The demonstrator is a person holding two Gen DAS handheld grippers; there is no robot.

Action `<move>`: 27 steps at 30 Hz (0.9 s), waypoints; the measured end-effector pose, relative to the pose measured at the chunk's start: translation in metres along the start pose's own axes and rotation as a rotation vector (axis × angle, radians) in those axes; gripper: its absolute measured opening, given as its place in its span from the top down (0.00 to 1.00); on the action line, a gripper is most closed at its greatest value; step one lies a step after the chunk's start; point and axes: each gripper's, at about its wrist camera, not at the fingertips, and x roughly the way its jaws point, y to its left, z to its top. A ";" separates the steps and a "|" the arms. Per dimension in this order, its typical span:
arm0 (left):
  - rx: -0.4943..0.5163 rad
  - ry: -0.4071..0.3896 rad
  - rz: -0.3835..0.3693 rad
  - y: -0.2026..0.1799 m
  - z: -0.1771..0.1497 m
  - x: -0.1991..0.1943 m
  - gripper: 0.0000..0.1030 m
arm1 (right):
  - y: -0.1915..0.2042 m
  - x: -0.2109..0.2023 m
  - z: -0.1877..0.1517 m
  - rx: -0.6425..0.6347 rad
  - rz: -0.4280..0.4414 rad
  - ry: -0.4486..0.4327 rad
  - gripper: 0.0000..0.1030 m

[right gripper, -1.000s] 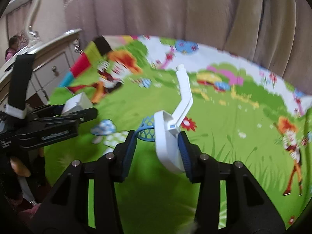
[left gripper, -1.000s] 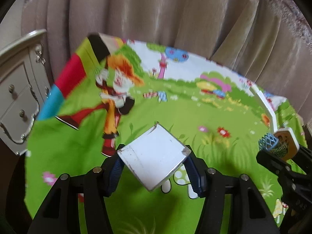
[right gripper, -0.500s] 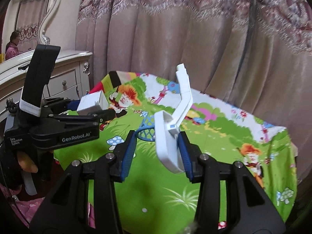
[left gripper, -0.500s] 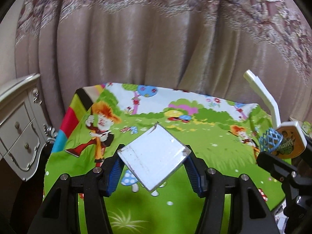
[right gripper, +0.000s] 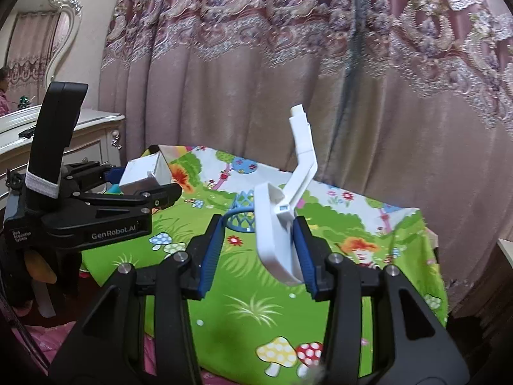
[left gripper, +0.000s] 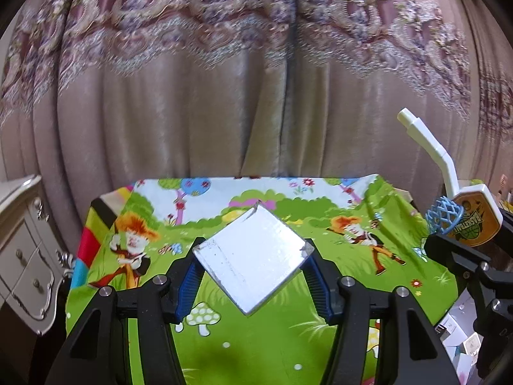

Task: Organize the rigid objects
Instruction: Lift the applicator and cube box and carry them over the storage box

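Up off the surface (left gripper: pixel 320 346), both tools carry something. The left gripper (left gripper: pixel 253 276) has its blue-padded jaws clamped on opposite corners of a white box (left gripper: pixel 253 258), so the box sits cornerwise like a diamond. Its facing side is flat and pale, a little scuffed, with a faint dark line across it and a nicked corner at the top. From the right wrist view the same box (right gripper: pixel 144 173) shows as a small white block with a slim depth, gripped at the tip of the left tool.

The right gripper (right gripper: pixel 256 253) holds a toy basketball hoop (right gripper: pixel 275 234). Its jaws stand fairly wide, and the white backboard lies against the right-hand pad; whether the left pad touches the toy I cannot tell, though the toy hangs there well above the cloth. A white angled pole rises from the back of the board, bent in two places and ending in a narrower peg. A light blue net ring juts from the front. In the left wrist view the toy (left gripper: pixel 474 221) shows an orange-brown printed face with basketball lettering, framed in white.

Below them spreads a bright green cartoon cloth (right gripper: pixel 256 308) with mushrooms, flowers and orange-haired figures. Heavy pinkish curtains (left gripper: pixel 224 96) hang behind, and a cream dresser (left gripper: pixel 22 256) stands to the left.
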 end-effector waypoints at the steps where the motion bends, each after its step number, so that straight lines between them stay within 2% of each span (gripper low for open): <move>1: 0.012 -0.005 -0.006 -0.005 0.001 -0.002 0.43 | -0.003 -0.004 -0.001 0.001 -0.009 -0.004 0.53; 11: 0.118 -0.014 -0.111 -0.060 0.001 -0.017 0.43 | -0.032 -0.047 -0.021 0.036 -0.108 -0.004 0.53; 22: 0.252 0.015 -0.277 -0.140 -0.014 -0.024 0.43 | -0.073 -0.087 -0.057 0.115 -0.233 0.046 0.53; 27: 0.305 0.050 -0.368 -0.179 -0.025 -0.022 0.43 | -0.090 -0.106 -0.080 0.150 -0.295 0.098 0.53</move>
